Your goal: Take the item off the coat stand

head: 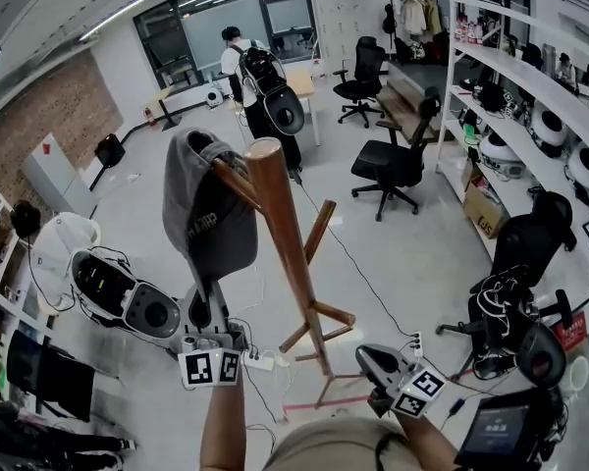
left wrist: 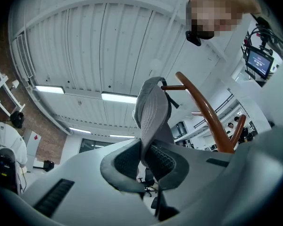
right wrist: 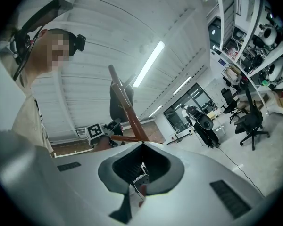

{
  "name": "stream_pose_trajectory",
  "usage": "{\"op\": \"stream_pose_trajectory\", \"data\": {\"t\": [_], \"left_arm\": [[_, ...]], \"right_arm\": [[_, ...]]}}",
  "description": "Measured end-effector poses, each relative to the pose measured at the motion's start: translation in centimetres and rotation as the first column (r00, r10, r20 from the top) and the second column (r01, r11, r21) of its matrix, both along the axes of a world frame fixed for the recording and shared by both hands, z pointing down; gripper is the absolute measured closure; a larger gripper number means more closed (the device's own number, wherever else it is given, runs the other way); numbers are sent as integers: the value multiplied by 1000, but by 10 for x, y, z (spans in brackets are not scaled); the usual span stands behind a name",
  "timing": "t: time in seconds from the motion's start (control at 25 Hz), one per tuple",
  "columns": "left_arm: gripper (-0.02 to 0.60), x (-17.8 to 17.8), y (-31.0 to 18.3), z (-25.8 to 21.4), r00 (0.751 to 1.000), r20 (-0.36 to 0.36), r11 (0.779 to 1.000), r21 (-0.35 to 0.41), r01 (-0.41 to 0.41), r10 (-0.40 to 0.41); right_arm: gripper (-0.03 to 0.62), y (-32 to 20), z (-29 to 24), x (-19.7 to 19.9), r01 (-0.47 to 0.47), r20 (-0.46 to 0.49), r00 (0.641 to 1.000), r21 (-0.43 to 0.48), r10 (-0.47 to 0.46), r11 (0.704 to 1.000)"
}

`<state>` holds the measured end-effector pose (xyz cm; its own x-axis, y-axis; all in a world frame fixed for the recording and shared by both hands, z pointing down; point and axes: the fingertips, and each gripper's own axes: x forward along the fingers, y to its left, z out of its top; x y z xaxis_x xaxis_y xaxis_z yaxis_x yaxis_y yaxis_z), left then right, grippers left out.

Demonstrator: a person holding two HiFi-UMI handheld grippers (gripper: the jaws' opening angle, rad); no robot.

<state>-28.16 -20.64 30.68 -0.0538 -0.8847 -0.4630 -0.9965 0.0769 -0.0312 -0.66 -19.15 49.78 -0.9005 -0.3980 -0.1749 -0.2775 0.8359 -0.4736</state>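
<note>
Grey office flooring runs back to glass partitions and a brick wall, with the wooden coat stand (head: 287, 238) upright at centre. My left forearm (head: 224, 422) rises straight from the bottom edge, and the left gripper (head: 204, 307) at its end tilts upward beside the stand. Its fingers (left wrist: 127, 161) are clenched on the lower edge of the grey cap (head: 208, 214), and the fabric is pinched flat between the pads. The cap hangs from an upper peg on the stand's left side, crown up and touching the pole.

My right hand sits low near my waist, with the right gripper (head: 371, 358) aimed slightly upward at the stand from beside its base. Those fingers (right wrist: 127, 166) appear pressed together at the tips with nothing between them, though the wide lens makes the gap below hard to read.

Along the right wall, white shelves (head: 530, 77) carry rounded white and dark devices. A cardboard box (head: 483, 212) sits on the floor beneath them, and I cannot tell what it holds.
</note>
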Motion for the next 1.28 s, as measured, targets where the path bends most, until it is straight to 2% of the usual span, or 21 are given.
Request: {"op": "stream_pose_trajectory", "data": {"t": [0.52, 0.88, 1.28], "left_arm": [[549, -8, 3, 9, 998, -47, 999, -27, 28, -30], [549, -19, 5, 16, 995, -60, 997, -35, 75, -77], [549, -18, 9, 30, 994, -62, 994, -58, 90, -94]], "right_arm": [[579, 5, 5, 1, 12, -9, 1000, -16, -12, 1000], [579, 3, 8, -1, 34, -12, 999, -18, -34, 999], [579, -1, 9, 3, 48, -19, 999, -17, -49, 999]]}}
